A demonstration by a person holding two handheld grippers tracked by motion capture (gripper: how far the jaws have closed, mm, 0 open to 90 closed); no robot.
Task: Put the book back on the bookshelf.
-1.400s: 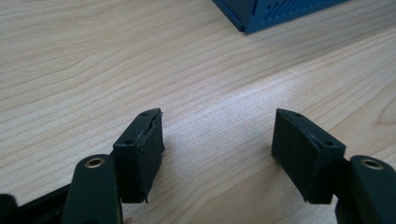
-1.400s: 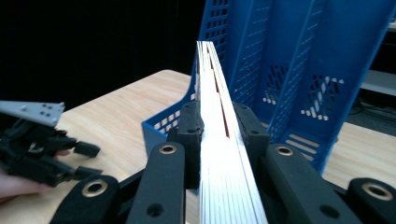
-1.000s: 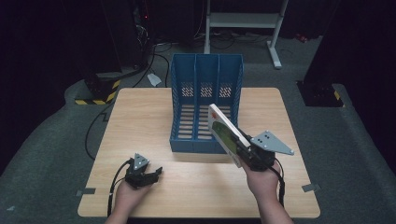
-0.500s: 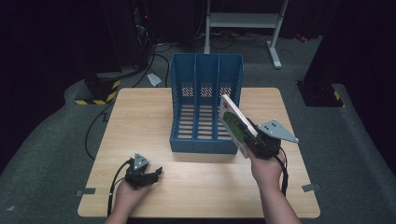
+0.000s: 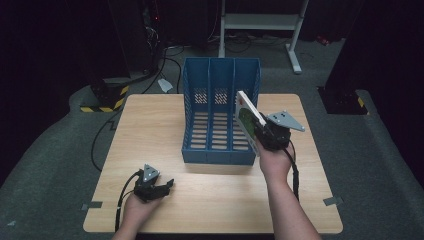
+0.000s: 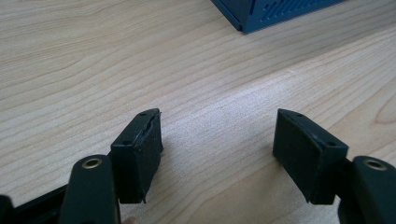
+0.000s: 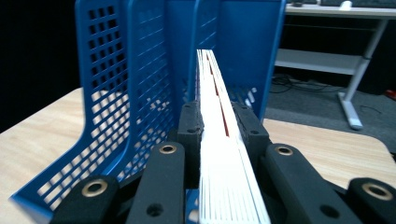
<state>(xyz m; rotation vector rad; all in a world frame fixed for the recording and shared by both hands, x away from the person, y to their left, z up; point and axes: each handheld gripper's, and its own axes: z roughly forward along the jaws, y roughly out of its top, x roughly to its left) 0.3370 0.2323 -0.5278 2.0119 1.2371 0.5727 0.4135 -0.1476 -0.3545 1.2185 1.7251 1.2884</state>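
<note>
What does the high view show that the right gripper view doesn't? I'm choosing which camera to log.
High view alone: the left gripper, open, resting low on the table, and the book's green cover. Right gripper view alone: the book's white page edge clamped between the jaws. Both: the blue file rack and the right gripper at its rightmost slot.

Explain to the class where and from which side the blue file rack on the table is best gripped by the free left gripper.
Probably the top edge of the near-left side wall of the blue file rack, coming from above. The wall is thin and upright, so open jaws can straddle it. The left gripper rests open on the table at that side, while the right gripper holds a book at the right compartment.
</note>
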